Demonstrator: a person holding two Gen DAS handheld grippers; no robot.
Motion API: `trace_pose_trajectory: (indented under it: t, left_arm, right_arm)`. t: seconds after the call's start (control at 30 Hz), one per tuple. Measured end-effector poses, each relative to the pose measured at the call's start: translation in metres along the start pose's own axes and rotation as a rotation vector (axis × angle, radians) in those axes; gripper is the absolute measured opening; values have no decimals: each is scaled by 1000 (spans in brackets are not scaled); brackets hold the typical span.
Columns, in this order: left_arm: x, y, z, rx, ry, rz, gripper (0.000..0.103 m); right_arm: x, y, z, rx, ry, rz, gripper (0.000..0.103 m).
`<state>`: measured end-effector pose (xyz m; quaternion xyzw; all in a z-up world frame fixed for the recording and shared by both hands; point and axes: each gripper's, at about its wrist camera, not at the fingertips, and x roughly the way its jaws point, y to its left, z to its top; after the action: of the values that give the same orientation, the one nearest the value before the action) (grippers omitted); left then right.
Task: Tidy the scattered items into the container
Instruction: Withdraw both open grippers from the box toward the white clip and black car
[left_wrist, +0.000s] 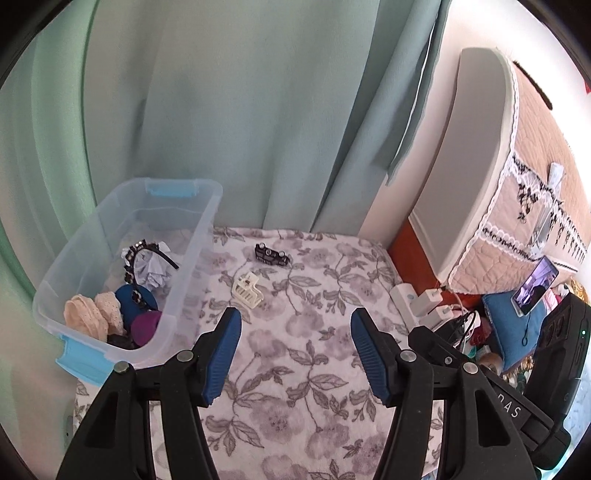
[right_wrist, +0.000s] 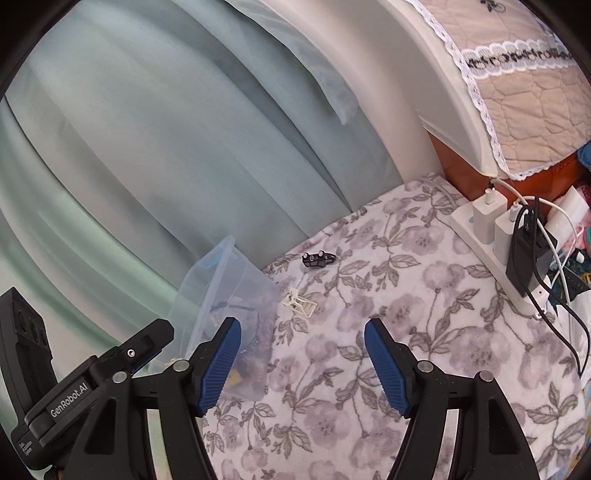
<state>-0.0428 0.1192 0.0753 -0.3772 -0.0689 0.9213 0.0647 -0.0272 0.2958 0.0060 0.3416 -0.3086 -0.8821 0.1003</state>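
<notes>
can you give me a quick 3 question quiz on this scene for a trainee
1. True or false: the white hair claw already lies inside the clear bin.
2. Which loose item lies farther from the grippers on the floral blanket? A) white hair claw B) black hair clip C) power strip
3. Fill in: the left gripper and the right gripper are both ____, with nothing between their jaws.

Key
1. False: it lies on the blanket, beside the bin.
2. B
3. open
</notes>
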Motion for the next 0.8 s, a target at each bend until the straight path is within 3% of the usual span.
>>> trace_pose_trajectory:
  t: [0.47,0.8]
  left_arm:
    - [72,-1,-19,-5,129,-31,63]
    - [132,11,-30,-53,192,3,63]
  right_arm:
    - [50,-36,-2,8,110,-73,73]
    - [95,-57,4,-71,188,-159,73]
